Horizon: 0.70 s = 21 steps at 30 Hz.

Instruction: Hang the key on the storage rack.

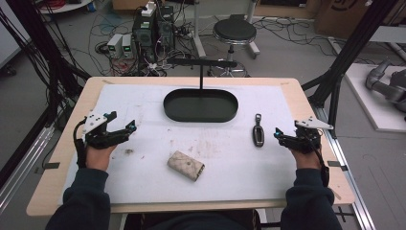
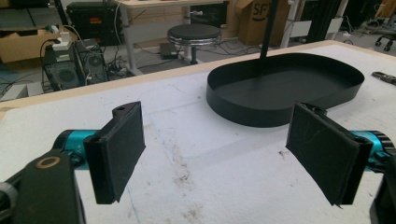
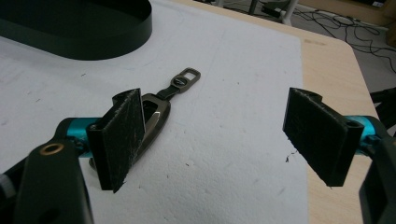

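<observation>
A slip is judged the likeliest fault here: the key fob (image 1: 258,135) is slim, smooth and lies flat on the white foam mat (image 1: 143,191), so little of its side is offered to the pads, and a closing grip set too high could skate it across the mat or flip it. A second risk is seen in the right gripper view, where the fob is partly hidden behind the left-hand jaw; if the right gripper (image 1: 287,138) is lowered as it stands, that jaw could be set down on the fob instead of beside it.

The right gripper is held released, its jaws spread wide with nothing between them. The fob lies just beside it, toward the table's middle, its ring end pointed at the black oval tray (image 1: 201,118), which stands a little farther off. The left gripper (image 1: 119,129) is likewise released and empty, held over bare mat. A pale pouch (image 1: 186,166) lies between the two grippers, nearer the person, apart from both
</observation>
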{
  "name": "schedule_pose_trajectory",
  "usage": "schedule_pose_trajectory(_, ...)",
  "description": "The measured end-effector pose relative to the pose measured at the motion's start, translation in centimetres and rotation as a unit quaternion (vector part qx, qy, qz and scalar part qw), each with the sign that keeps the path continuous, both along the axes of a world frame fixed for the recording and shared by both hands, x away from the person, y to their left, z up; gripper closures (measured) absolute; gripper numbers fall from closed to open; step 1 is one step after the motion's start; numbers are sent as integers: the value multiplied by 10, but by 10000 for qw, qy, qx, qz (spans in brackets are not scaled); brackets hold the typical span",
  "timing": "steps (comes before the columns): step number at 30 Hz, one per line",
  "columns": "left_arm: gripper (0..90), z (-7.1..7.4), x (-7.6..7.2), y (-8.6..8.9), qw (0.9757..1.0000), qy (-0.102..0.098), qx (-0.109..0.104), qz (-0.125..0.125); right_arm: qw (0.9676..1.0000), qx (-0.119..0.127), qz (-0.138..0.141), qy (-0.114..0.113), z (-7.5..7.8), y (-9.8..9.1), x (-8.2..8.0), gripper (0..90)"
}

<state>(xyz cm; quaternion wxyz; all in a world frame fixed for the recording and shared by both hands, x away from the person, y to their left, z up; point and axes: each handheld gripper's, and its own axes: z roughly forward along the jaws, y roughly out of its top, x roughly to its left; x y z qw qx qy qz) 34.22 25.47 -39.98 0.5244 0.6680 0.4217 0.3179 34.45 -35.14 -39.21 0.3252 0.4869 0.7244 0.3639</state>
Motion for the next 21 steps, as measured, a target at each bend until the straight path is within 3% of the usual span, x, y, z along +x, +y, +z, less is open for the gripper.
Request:
schedule_pose_trajectory(17,195,-2,0,-1,10000,45,10,-7,9998,106,162,106,-4,8,2,215)
schedule_pose_trajectory(21,196,-3,1,-1,10000,58,26,-5,9996,142,155,211,-5,15,7,279)
